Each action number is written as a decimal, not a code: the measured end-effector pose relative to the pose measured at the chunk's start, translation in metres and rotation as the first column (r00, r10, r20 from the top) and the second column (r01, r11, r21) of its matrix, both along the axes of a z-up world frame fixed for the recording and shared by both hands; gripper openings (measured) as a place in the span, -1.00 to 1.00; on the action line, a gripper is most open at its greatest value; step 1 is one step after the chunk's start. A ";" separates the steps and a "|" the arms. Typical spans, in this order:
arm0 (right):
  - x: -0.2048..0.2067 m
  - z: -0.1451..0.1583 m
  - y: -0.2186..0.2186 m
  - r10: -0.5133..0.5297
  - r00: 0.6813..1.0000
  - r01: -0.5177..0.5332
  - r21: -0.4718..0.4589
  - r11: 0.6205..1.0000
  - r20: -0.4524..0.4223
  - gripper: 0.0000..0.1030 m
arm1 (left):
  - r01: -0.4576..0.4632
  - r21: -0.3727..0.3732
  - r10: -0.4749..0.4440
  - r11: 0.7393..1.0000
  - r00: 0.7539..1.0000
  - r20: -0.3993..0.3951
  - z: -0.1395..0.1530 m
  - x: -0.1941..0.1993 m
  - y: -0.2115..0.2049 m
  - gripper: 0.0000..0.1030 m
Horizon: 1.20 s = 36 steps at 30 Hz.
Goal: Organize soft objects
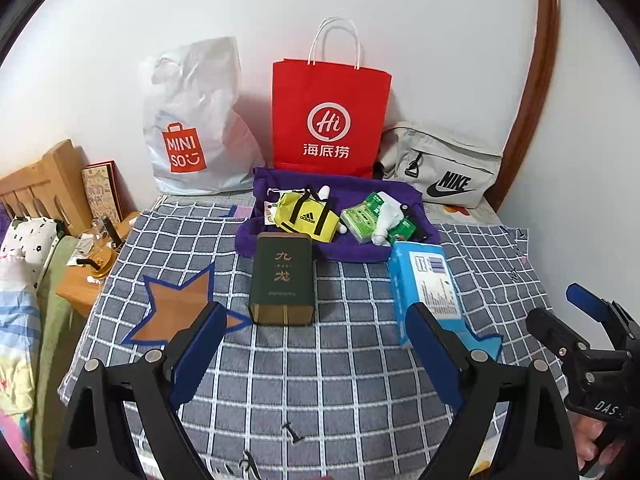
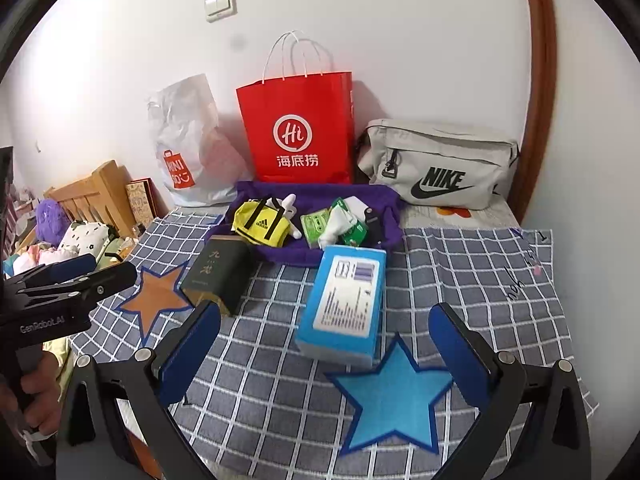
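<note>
Two grippers held above a checked cloth (image 1: 320,380), side by side, both tilted down toward it. Left gripper (image 1: 316,344) spread wide, nothing between its blue pads (image 1: 196,356), hanging over bare cloth just short of a dark green box (image 1: 282,280). Right gripper (image 2: 326,354) likewise spread wide and empty, its two blue pads either side of a blue star patch (image 2: 394,400) sewn on the cloth. Seen at the right edge of the left view as a black frame with a blue tip, gripped low down by a hand (image 1: 596,448). In the right view, a hand (image 2: 36,396) wrapped round the black handle of the left gripper at the left edge.

Standing on the cloth: the green box beside an orange star patch (image 1: 180,308), touching or overlapping its right point, and a blue box (image 2: 344,304) lying flat just beyond the blue star patch.

Soft things gathered farther back in a purple cloth tray (image 1: 280,240) — a small yellow bag (image 1: 306,218) on the left, a green tissue pack (image 1: 360,222) with a white tissue sticking out to the right, plus a small black item at the right end, too small to tell.

Against the wall behind: a white plastic bag (image 1: 192,120), a red paper bag (image 1: 328,120) upright, a grey waist bag (image 2: 436,164).
</note>
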State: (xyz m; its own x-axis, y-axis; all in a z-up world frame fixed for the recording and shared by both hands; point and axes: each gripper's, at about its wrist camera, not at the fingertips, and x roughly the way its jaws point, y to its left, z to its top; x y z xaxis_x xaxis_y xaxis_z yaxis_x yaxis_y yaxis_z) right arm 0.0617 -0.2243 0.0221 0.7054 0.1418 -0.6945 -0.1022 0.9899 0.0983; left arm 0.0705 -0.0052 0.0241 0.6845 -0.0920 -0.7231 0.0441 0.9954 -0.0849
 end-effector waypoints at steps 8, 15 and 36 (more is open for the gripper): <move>-0.032 0.004 -0.003 -0.009 1.000 0.009 -0.011 1.000 0.018 0.99 | -0.032 0.013 0.032 0.999 0.998 0.050 0.008 -0.035 -0.007 0.77; -0.051 0.009 -0.007 -0.018 0.999 0.019 -0.012 1.000 0.045 0.99 | -0.022 0.022 0.020 1.000 0.997 0.070 0.012 -0.054 -0.012 0.77; -0.066 0.016 -0.003 -0.009 0.998 0.011 -0.028 1.000 0.067 0.99 | -0.028 0.024 0.026 0.999 0.996 0.083 0.014 -0.067 -0.016 0.77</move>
